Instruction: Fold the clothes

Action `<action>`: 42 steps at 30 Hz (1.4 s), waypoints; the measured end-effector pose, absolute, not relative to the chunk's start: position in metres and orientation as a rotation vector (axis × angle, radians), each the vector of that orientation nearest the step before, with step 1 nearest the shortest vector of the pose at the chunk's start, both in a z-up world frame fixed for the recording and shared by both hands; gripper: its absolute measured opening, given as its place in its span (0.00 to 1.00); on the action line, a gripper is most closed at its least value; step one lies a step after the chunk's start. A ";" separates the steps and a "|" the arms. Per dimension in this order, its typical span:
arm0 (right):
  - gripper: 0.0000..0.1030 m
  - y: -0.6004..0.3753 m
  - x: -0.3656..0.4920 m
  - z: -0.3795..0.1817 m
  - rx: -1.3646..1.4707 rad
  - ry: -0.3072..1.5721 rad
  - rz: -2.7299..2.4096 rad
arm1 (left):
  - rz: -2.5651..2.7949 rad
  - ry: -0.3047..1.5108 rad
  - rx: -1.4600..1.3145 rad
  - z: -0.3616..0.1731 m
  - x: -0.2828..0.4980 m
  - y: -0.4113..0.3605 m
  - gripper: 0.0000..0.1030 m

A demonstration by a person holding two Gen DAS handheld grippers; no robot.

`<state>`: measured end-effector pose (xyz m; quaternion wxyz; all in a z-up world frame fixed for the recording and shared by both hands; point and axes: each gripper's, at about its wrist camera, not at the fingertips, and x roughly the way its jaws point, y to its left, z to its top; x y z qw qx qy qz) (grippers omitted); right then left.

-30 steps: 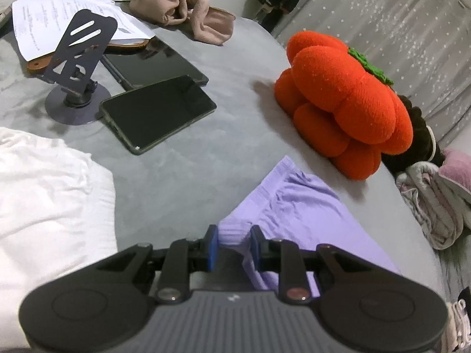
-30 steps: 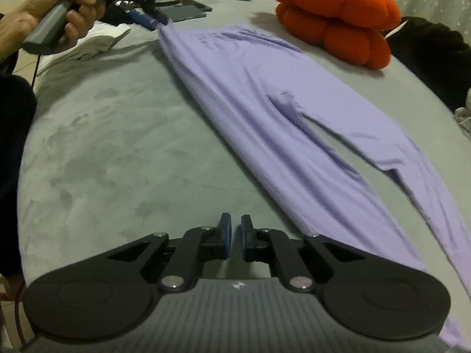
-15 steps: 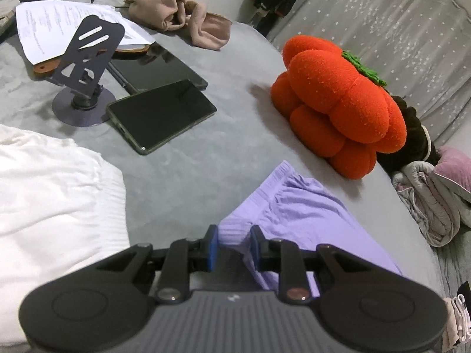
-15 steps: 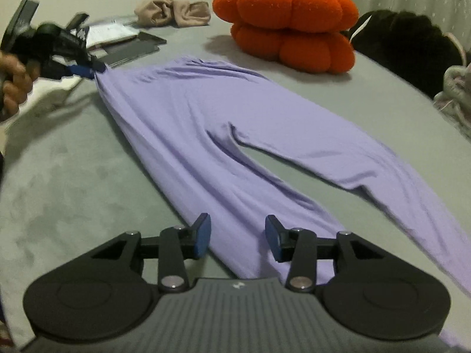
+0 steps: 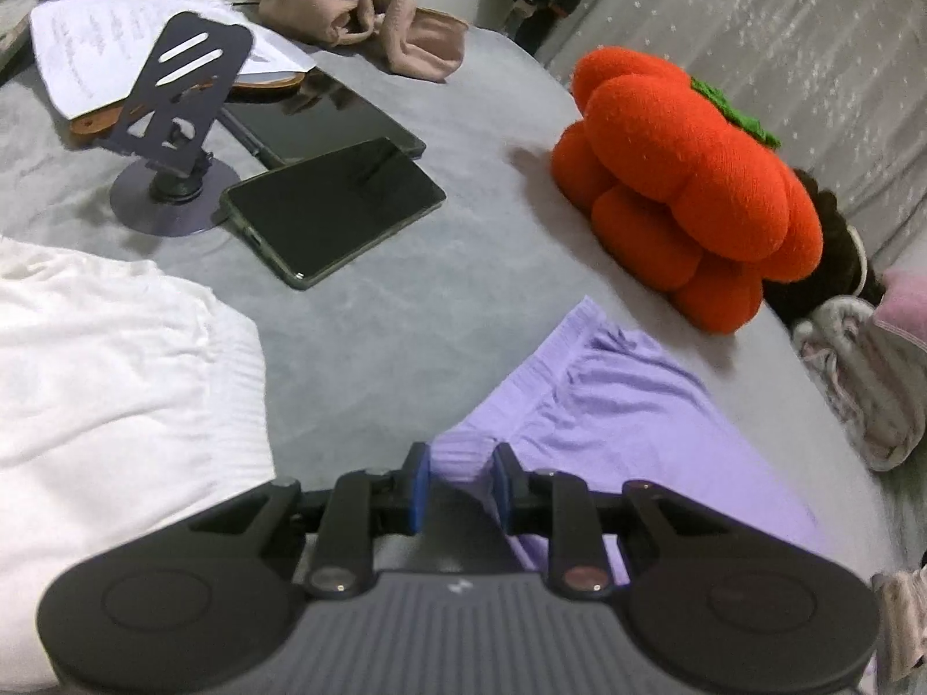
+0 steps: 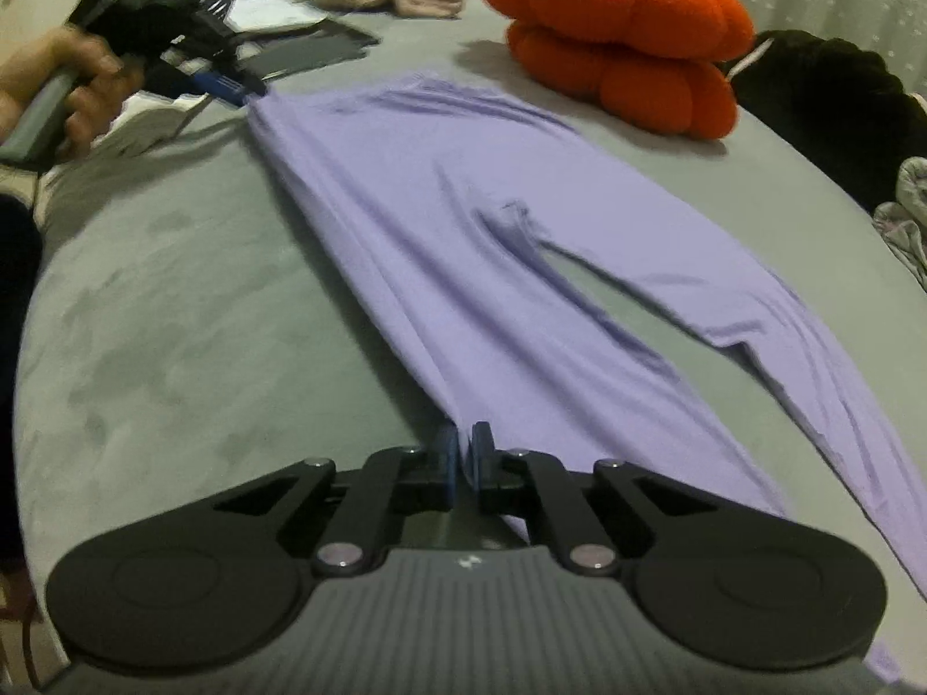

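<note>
**Leggings stretched between your grippers**

Your lilac stretch-knit leggings (image 6: 463, 243) lie flat on the grey bed (image 6: 174, 318). The orange plush pumpkin (image 6: 626, 40) sits just beside them. Left hand-held gripper (image 5: 457, 480) clamps the waistband; right hand-held gripper (image 6: 463, 457) pinches a leg.

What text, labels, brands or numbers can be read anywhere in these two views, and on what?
Printed sheet of paper behind the phone stand: lines of text, too small and blurred to read.
Left gripper body: a small pale logo mark, no legible letters.
Right gripper body: the same small mark, no legible letters.
The two dark phone screens show no text.
Nothing else carries writing.
</note>
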<state>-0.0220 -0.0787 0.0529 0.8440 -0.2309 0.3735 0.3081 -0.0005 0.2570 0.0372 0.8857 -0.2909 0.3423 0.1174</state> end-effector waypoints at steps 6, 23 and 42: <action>0.13 -0.075 -0.026 0.049 -0.517 0.804 0.673 | 0.259 0.775 -0.518 0.029 0.007 0.246 0.23; 0.13 -0.075 -0.037 0.053 -0.558 0.795 0.741 | 0.265 0.781 -0.604 0.032 0.003 0.252 0.24; 0.14 -0.072 -0.030 0.051 -0.464 0.864 0.799 | 0.402 0.699 -0.705 0.054 -0.016 0.264 0.27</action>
